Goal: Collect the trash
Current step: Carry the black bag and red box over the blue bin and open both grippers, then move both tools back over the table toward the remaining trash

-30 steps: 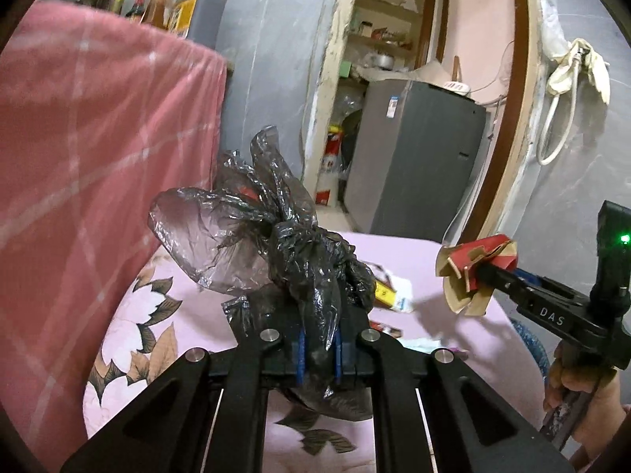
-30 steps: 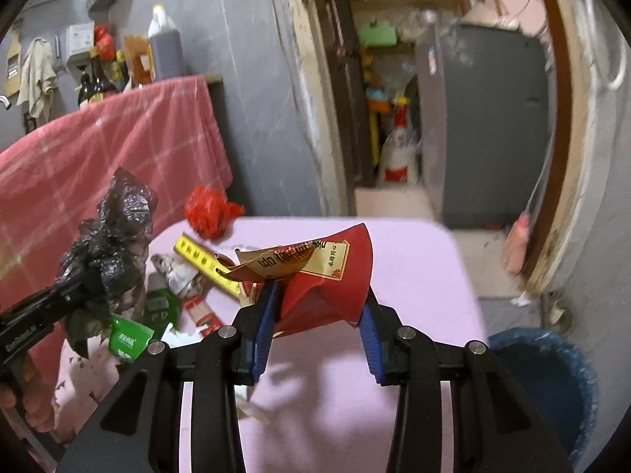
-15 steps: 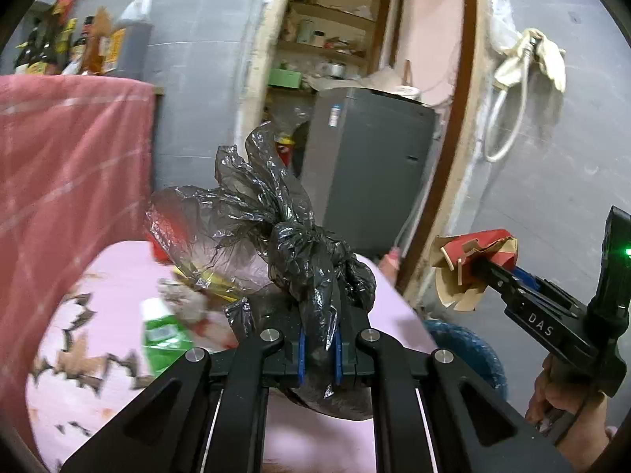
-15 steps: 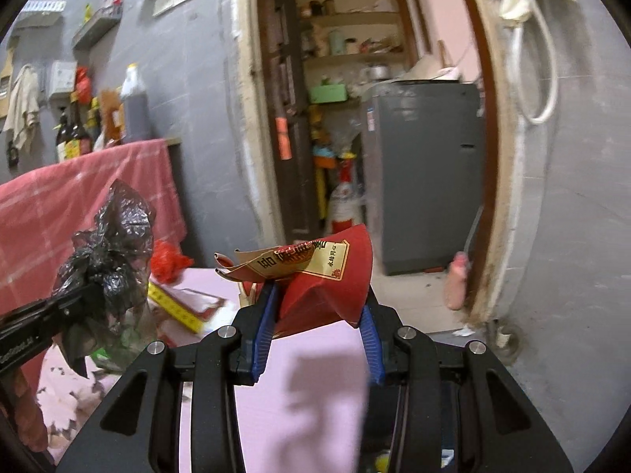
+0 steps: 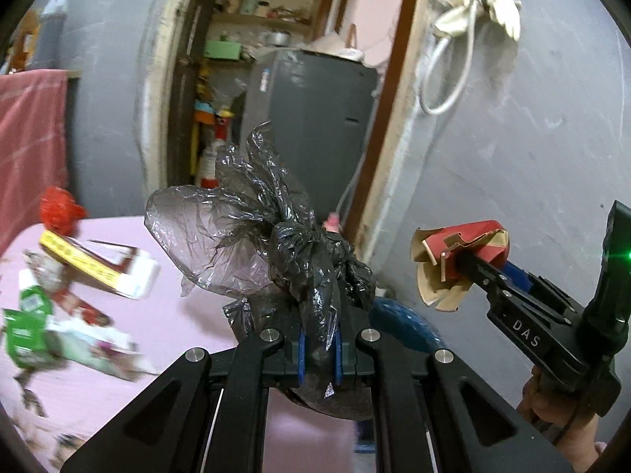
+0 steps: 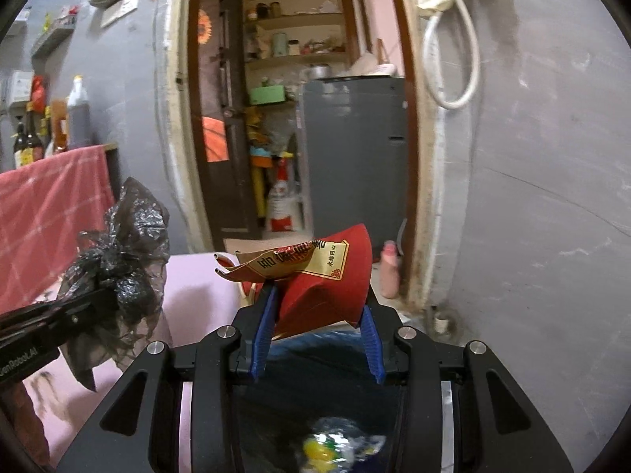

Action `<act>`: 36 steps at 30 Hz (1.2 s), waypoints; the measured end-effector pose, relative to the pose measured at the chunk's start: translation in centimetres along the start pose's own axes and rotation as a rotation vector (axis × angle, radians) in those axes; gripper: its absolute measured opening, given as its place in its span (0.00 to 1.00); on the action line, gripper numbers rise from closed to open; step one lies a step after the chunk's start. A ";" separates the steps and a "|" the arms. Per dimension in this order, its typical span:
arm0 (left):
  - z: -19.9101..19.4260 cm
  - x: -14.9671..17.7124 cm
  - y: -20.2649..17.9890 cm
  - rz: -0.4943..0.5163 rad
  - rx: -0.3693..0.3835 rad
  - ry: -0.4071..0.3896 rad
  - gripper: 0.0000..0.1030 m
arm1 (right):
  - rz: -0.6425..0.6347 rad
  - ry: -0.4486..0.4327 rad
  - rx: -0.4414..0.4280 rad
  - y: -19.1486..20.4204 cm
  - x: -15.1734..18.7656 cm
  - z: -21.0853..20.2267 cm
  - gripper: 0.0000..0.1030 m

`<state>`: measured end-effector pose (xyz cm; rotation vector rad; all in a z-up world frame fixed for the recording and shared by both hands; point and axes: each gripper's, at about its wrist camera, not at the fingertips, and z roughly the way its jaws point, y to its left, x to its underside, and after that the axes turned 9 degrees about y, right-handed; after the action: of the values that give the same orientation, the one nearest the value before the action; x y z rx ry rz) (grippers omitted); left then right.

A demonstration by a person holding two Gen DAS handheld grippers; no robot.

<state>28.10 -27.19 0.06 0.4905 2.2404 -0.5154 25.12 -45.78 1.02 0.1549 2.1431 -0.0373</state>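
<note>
My left gripper (image 5: 318, 349) is shut on a crumpled black plastic bag (image 5: 311, 260) that stands up from its blue pads. The same black plastic bag (image 6: 118, 260) shows at the left of the right wrist view. My right gripper (image 6: 317, 339) is shut on a flattened red carton (image 6: 327, 276), and the red carton (image 5: 459, 252) appears at the right in the left wrist view. Below it lies a blue trash bin (image 6: 315, 406) with a shiny wrapper (image 6: 335, 445) inside; the bin's rim (image 5: 402, 329) peeks out behind the bag.
A pink-covered table (image 5: 165, 315) carries loose litter: a yellow-and-white box (image 5: 98, 268), green packets (image 5: 27, 323) and a red bag (image 5: 59, 209). A grey wall (image 6: 552, 197), a doorway with a grey fridge (image 6: 355, 157) and a pink bottle (image 6: 388, 272) lie ahead.
Both grippers have swung to the right, off the table toward the wall and doorway, carrying the bag and carton. The blue bin has come into view under the right gripper.
</note>
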 end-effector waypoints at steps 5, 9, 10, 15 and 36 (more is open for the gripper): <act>2.7 -0.2 -2.2 0.023 0.023 0.053 0.07 | 0.025 0.032 0.037 -2.8 1.2 0.4 0.37; 5.0 -0.3 -3.4 0.039 0.024 0.113 0.07 | 0.033 0.075 0.047 -4.1 2.2 1.1 0.37; 5.4 -0.3 -3.4 0.039 0.027 0.124 0.08 | 0.036 0.090 0.047 -4.4 2.5 1.4 0.37; 7.7 0.4 -3.9 0.035 0.039 0.195 0.08 | 0.047 0.155 0.035 -5.3 3.5 2.8 0.37; 6.4 0.3 -2.6 -0.032 0.065 0.170 0.34 | 0.069 0.167 0.024 -5.6 3.0 3.1 0.50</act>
<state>30.49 -32.54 -3.56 0.5503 2.4033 -0.5835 25.39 -51.30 -3.40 0.2542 2.3028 -0.0098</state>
